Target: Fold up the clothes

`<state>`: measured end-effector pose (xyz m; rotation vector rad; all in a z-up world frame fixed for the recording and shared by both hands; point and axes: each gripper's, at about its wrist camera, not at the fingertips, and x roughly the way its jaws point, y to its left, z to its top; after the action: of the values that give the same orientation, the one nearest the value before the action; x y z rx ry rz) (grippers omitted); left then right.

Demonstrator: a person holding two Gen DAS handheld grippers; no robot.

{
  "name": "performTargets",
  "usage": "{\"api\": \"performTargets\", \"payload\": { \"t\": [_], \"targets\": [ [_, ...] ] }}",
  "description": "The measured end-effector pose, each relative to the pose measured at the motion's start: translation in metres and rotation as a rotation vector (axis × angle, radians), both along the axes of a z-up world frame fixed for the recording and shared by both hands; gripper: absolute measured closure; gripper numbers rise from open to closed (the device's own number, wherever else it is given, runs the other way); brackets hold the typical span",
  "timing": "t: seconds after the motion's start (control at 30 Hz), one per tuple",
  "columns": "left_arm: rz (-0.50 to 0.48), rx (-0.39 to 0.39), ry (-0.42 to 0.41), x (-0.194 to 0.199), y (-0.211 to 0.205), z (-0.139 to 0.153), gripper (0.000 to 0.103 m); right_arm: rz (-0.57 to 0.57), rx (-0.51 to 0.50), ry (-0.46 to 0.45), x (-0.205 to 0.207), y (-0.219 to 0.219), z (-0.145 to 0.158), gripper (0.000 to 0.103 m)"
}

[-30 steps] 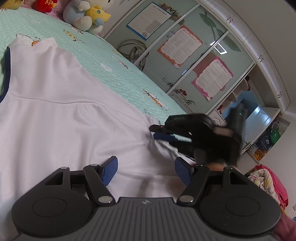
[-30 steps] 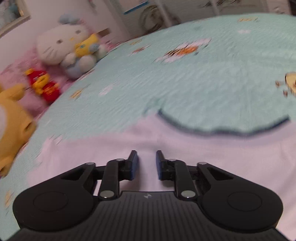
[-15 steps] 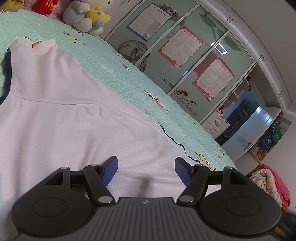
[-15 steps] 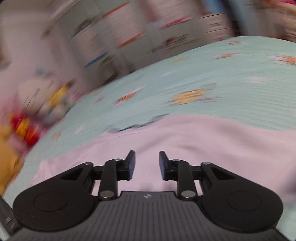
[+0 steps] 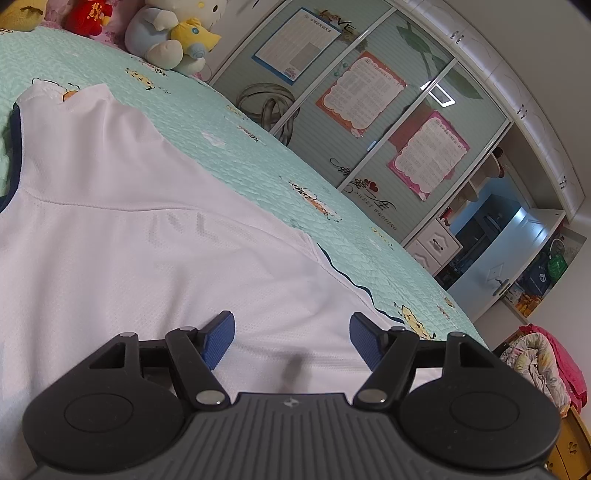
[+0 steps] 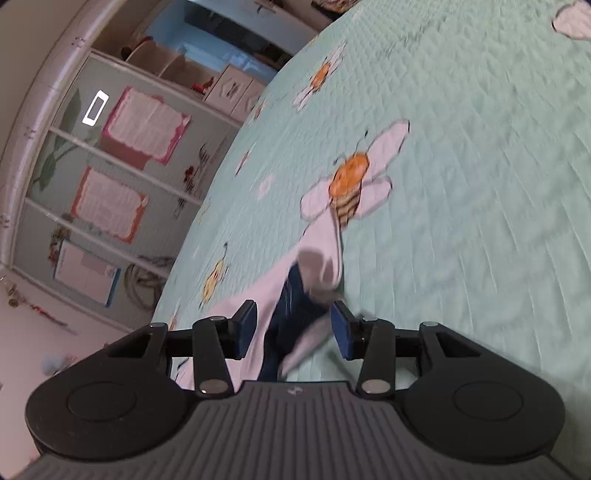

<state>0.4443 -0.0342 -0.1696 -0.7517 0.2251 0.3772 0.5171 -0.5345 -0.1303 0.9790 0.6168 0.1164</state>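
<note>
Thin floppy white jersey [image 5: 129, 240] under wide left gripper [image 5: 291, 332]; probably best pinched at navy-trimmed corner [image 6: 295, 302] between opening, non-gripping right gripper [image 6: 293, 325].

I see the shirt [image 5: 129, 236] spread flat on the bed [image 5: 258, 166]. Plush toys [image 5: 173, 33] sit beyond the shirt at the bed's far edge, apparently, the wardrobe [image 5: 369, 110] right of it.

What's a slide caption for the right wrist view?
Right gripper, jaws opening, straddles a bunched white, navy-trimmed garment corner on the bee-print green bedspread.
</note>
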Motion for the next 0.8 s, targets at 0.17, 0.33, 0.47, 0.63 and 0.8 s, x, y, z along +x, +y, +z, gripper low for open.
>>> {"api": "performTargets", "payload": {
  "t": [0.17,0.33,0.47,0.63,0.8],
  "targets": [
    [-0.002,-0.007,-0.004,0.0,0.001,0.0,0.029,-0.014,-0.046,0.114,0.021,-0.001,-0.006,0.057],
    [-0.005,-0.012,-0.007,0.0,0.002,0.001,0.029,0.045,-0.06,0.122,0.026,0.012,0.007,0.058],
    [-0.006,-0.013,-0.007,0.0,0.002,0.002,0.029,0.104,-0.157,0.118,0.03,0.029,0.021,0.058],
    [-0.006,-0.012,-0.007,0.001,0.002,0.002,0.028,0.209,-0.305,0.132,0.055,0.044,0.023,0.099],
    [-0.007,-0.011,-0.006,0.001,0.002,0.001,0.028,0.335,-0.488,-0.162,0.067,0.069,0.081,0.1]
  ]
}}
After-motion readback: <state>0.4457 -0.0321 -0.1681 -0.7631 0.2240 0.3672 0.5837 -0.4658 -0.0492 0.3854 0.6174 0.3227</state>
